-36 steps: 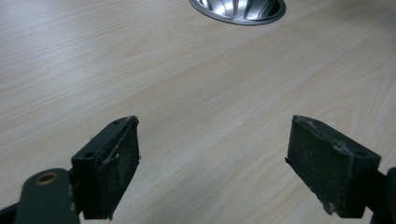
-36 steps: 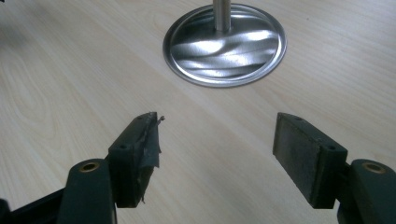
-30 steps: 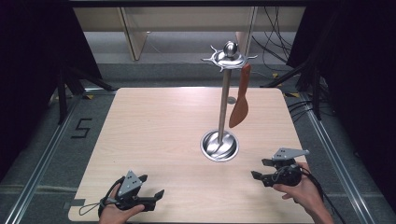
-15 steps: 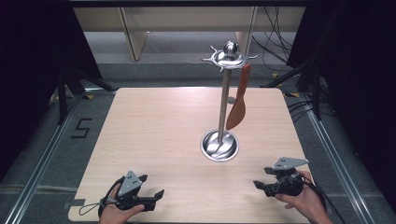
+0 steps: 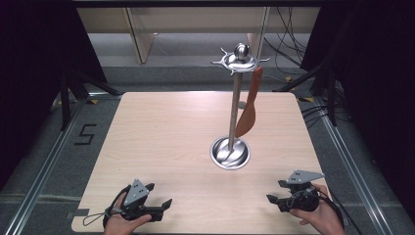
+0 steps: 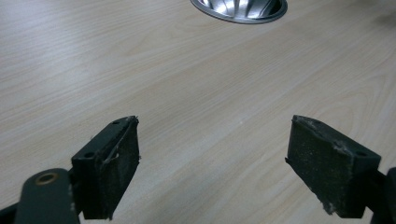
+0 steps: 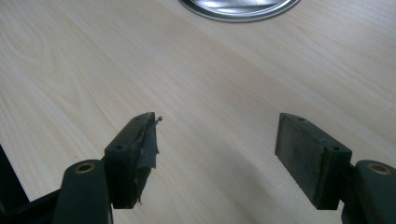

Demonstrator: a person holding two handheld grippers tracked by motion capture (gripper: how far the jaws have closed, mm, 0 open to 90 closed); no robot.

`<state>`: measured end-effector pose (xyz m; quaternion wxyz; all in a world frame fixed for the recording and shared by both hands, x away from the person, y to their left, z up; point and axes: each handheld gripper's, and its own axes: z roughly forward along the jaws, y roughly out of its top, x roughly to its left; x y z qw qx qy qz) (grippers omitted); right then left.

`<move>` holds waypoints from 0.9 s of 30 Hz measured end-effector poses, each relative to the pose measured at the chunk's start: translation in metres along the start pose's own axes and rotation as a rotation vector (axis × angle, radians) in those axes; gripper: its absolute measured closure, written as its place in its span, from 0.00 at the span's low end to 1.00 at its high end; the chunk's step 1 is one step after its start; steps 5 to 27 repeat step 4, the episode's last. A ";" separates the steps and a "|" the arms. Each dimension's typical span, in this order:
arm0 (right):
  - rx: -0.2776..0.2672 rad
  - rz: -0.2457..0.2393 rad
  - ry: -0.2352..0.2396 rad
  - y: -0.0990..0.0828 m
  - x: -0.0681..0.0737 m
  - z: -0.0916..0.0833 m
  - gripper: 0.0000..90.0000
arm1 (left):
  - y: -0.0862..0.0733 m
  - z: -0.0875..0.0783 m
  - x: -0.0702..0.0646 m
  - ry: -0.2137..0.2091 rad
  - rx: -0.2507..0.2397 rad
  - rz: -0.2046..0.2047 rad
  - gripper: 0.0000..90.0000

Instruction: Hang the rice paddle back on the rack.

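wooden table [image 5: 171, 147] — both tongs gape empty — a "5" [image 5: 85, 134] marks the floor.

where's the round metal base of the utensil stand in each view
High view: the round metal base sits right of the table's centre, under the pole that carries the hanging spatula.
Left gripper view: its near rim runs along the top edge, right of centre.
Right gripper view: its near rim runs along the top edge, about centre.
Shared landmark: the light wooden table.
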<state>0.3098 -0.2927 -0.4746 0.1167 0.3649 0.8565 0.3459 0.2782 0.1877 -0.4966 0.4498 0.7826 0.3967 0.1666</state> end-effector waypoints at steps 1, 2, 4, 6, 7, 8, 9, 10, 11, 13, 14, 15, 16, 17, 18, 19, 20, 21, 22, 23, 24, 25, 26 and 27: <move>0.006 0.044 0.004 0.000 0.004 0.000 0.34 | 0.000 0.000 0.000 0.001 0.001 0.000 0.18; 0.012 0.052 0.010 -0.001 0.004 -0.001 0.34 | 0.000 0.000 0.000 0.001 0.001 0.001 0.18; 0.006 0.033 0.007 -0.001 0.003 -0.001 0.34 | 0.000 0.000 0.001 0.004 0.005 0.007 0.18; 0.006 0.033 0.007 -0.001 0.003 -0.001 0.34 | 0.000 0.000 0.001 0.004 0.005 0.007 0.18; 0.006 0.033 0.007 -0.001 0.003 -0.001 0.34 | 0.000 0.000 0.001 0.004 0.005 0.007 0.18; 0.006 0.033 0.007 -0.001 0.003 -0.001 0.34 | 0.000 0.000 0.001 0.004 0.005 0.007 0.18; 0.006 0.033 0.007 -0.001 0.003 -0.001 0.34 | 0.000 0.000 0.001 0.004 0.005 0.007 0.18; 0.006 0.033 0.007 -0.001 0.003 -0.001 0.34 | 0.000 0.000 0.001 0.004 0.005 0.007 0.18; 0.006 0.033 0.007 -0.001 0.003 -0.001 0.34 | 0.000 0.000 0.001 0.004 0.005 0.007 0.18; 0.006 0.033 0.007 -0.001 0.003 -0.001 0.34 | 0.000 0.000 0.001 0.004 0.005 0.007 0.18; 0.006 0.033 0.007 -0.001 0.003 -0.001 0.34 | 0.000 0.000 0.001 0.004 0.005 0.007 0.18; 0.006 0.033 0.007 -0.001 0.003 -0.001 0.34 | 0.000 0.000 0.001 0.004 0.005 0.007 0.18; 0.006 0.033 0.007 -0.001 0.003 -0.001 0.34 | 0.000 0.000 0.001 0.004 0.005 0.007 0.18; 0.006 0.033 0.007 -0.001 0.003 -0.001 0.34 | 0.000 0.000 0.001 0.004 0.005 0.007 0.18; 0.006 0.033 0.007 -0.001 0.003 -0.001 0.34 | 0.000 0.000 0.001 0.004 0.005 0.007 0.18; 0.006 0.033 0.007 -0.001 0.003 -0.001 0.34 | 0.000 0.000 0.001 0.004 0.005 0.007 0.18; 0.006 0.033 0.007 -0.001 0.003 -0.001 0.34 | 0.000 0.000 0.001 0.004 0.005 0.007 0.18; 0.006 0.033 0.007 -0.001 0.003 -0.001 0.34 | 0.000 0.000 0.001 0.004 0.005 0.007 0.18; 0.006 0.033 0.007 -0.001 0.003 -0.001 0.34 | 0.000 0.000 0.001 0.004 0.005 0.007 0.18; 0.006 0.033 0.007 -0.001 0.003 -0.001 0.34 | 0.000 0.000 0.001 0.004 0.005 0.007 0.18; 0.006 0.033 0.007 -0.001 0.003 -0.001 0.34 | 0.000 0.000 0.001 0.004 0.005 0.007 0.18; 0.006 0.033 0.007 -0.001 0.003 -0.001 0.34 | 0.000 0.000 0.001 0.004 0.005 0.007 0.18; 0.006 0.033 0.007 -0.001 0.003 -0.001 0.34 | 0.000 0.000 0.001 0.004 0.005 0.007 0.18; 0.006 0.033 0.007 -0.001 0.003 -0.001 0.34 | 0.000 0.000 0.001 0.004 0.005 0.007 0.18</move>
